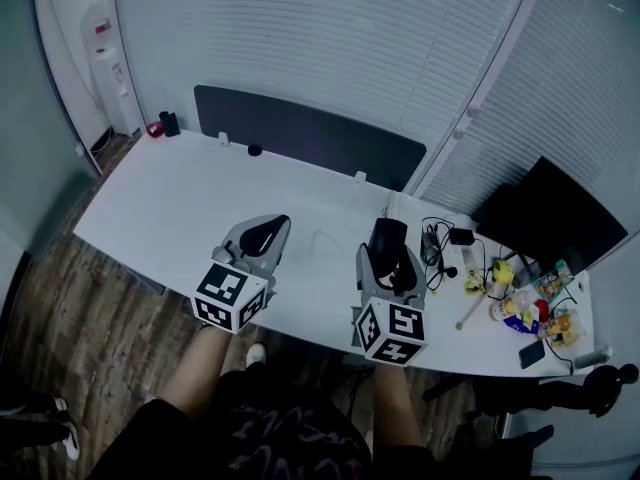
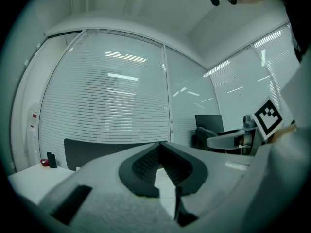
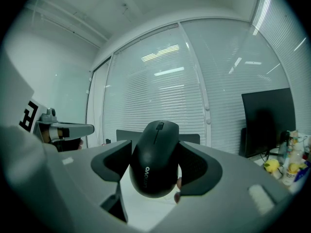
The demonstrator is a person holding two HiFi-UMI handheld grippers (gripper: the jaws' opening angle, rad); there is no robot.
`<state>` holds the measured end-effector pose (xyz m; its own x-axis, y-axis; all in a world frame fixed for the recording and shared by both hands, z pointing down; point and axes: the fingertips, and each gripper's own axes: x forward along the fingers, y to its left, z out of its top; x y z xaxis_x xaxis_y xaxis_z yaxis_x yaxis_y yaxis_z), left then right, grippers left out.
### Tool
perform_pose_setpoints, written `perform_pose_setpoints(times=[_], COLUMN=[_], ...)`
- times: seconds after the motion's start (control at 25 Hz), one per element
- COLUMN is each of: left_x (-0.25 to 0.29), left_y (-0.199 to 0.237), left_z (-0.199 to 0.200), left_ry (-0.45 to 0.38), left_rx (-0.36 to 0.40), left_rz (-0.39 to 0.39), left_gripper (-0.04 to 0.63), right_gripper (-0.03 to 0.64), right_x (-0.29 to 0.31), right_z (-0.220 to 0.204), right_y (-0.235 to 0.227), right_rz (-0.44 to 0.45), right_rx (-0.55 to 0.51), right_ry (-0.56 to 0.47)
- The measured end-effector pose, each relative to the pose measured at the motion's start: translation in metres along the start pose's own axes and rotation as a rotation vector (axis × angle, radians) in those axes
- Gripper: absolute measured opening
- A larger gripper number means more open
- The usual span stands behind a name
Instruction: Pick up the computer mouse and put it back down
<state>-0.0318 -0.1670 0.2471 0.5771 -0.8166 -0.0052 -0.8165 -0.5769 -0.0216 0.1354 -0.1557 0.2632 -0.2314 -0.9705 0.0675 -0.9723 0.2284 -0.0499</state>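
Right gripper [image 1: 388, 253] clamps the computer mouse [image 3: 154, 161] clear above the white desk [image 1: 190, 193]; left gripper [image 1: 260, 236] is closed and empty.
Pick-up looks done; next likely lower the mouse flat onto the desk, then spread the 2 jaws.

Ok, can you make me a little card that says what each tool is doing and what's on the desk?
Right tool: shut on the black computer mouse, pads on its sides
Left tool: shut, nothing in it
Desk: white
Right end of desk: black monitor, cables, small things too blurry to name
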Motion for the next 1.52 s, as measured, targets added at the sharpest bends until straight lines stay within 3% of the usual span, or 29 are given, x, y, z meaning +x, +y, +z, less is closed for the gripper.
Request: perform_pose_setpoints(times=[0.64, 1.52], left_x=[0.000, -0.001], left_y=[0.001, 0.010], left_z=[0.002, -0.025], left_ry=[-0.001, 0.046], left_rx=[0.003, -0.029], left_rz=[0.000, -0.001], left_gripper=[0.002, 0.002], right_gripper=[0.310, 0.310], right_x=[0.001, 0.010], right_z=[0.002, -0.027], right_y=[0.003, 0.010], right_rz=[0.003, 0.007], right_rx=[0.003, 0.013], right_ry=[-0.004, 0.055])
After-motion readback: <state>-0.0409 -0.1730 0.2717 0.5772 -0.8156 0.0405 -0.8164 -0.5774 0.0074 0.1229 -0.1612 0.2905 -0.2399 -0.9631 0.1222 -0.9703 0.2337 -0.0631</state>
